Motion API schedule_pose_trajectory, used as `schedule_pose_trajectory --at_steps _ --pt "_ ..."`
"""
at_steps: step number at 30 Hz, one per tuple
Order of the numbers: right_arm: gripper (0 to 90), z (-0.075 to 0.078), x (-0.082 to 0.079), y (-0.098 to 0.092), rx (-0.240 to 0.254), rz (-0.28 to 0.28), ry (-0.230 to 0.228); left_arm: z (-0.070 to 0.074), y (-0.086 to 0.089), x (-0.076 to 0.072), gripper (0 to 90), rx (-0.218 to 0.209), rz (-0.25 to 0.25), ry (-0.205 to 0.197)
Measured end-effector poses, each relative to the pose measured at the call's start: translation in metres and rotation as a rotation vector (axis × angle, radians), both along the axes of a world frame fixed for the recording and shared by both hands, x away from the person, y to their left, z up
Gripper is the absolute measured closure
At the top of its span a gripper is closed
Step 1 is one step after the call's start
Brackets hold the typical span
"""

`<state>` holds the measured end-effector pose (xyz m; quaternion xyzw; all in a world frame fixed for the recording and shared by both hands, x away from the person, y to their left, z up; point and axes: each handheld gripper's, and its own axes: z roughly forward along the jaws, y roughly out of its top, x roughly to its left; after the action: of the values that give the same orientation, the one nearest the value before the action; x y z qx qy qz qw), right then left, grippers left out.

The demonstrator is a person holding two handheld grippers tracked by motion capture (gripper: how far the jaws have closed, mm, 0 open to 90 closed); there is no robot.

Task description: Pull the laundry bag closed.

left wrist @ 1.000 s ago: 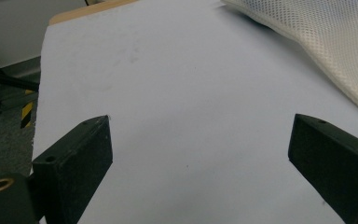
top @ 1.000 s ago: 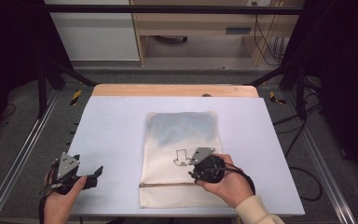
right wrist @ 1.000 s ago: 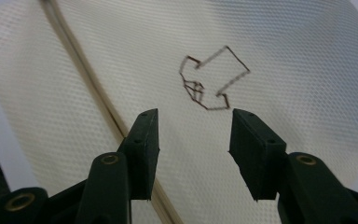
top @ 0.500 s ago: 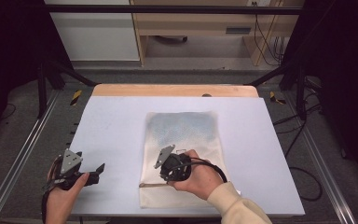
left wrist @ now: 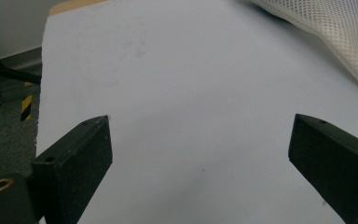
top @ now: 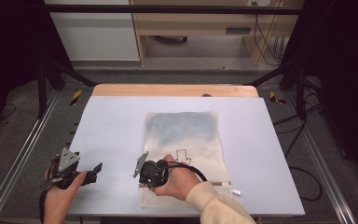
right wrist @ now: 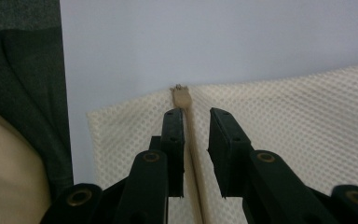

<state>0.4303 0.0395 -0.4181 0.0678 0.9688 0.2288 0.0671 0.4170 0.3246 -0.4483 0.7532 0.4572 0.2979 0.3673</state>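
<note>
A pale blue-white surface (top: pixel 112 126) with a wooden far edge carries one flat cream mesh bag (top: pixel 186 135).

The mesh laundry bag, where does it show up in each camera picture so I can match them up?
High view: the mesh bag lies flat at the table's centre, its near end under the right gripper.
Left gripper view: its edge crosses the top right corner.
Right gripper view: it fills the lower half, its zipper strip running between the jaws.
Shared landmark: the pale table top.
</note>
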Motion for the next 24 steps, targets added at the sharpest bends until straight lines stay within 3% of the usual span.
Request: schedule_pose_trajectory --at_steps 8,16,18,24 --pt "75.5 -0.009 0.0 0.019 -0.006 0.014 0.038 -0.001 0.002 0.0 6.1 0.0 -0.001 0.009" --pt "73.5 -0.017 0.005 0.024 -0.033 -0.021 0.054 -0.001 -0.001 0.0 6.1 0.008 -0.016 0.017" --pt "80.8 -0.018 0.005 0.024 -0.034 -0.007 0.056 0.0 -0.001 -0.001 6.1 0.01 -0.018 0.014" --pt "82.0 -0.016 0.005 0.022 -0.015 -0.008 0.062 0.004 -0.006 -0.008 6.1 0.0 -0.04 0.017"
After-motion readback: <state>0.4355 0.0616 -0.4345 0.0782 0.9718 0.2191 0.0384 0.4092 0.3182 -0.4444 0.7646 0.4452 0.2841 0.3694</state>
